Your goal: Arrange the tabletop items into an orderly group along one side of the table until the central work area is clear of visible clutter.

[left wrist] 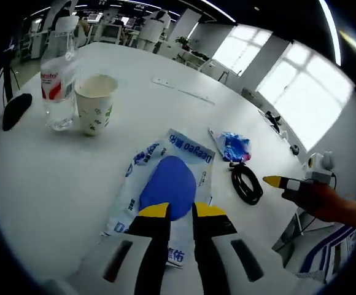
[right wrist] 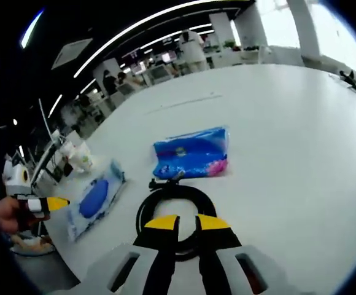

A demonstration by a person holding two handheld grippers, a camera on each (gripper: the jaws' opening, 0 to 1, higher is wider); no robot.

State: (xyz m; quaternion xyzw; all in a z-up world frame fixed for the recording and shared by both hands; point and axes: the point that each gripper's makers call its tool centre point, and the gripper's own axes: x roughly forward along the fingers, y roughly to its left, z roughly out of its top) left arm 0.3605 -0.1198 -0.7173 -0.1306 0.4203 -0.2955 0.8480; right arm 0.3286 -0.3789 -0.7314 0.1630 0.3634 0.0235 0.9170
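A flat wipes pack [left wrist: 166, 184] with a blue oval lid lies on the white table [left wrist: 43, 178], just beyond my left gripper [left wrist: 181, 212]. Its yellow-tipped jaws stand close together, shut, with nothing between them. To the right lie a coiled black cable [left wrist: 247, 183] and a small blue tissue pack [left wrist: 234, 146]. In the right gripper view, my right gripper [right wrist: 187, 223] hovers shut over the near edge of the cable coil [right wrist: 175, 212]. The tissue pack [right wrist: 190, 152] is behind it and the wipes pack [right wrist: 95, 196] is to the left. The left gripper [right wrist: 46, 203] shows at the wipes pack's end.
A clear water bottle [left wrist: 58, 80] with a red label and a paper cup [left wrist: 96, 103] stand together at the far left. A black object [left wrist: 15, 110] lies near that table edge. A thin white strip [left wrist: 184, 92] lies farther back. The right gripper [left wrist: 282, 182], held by a hand, sits beside the cable.
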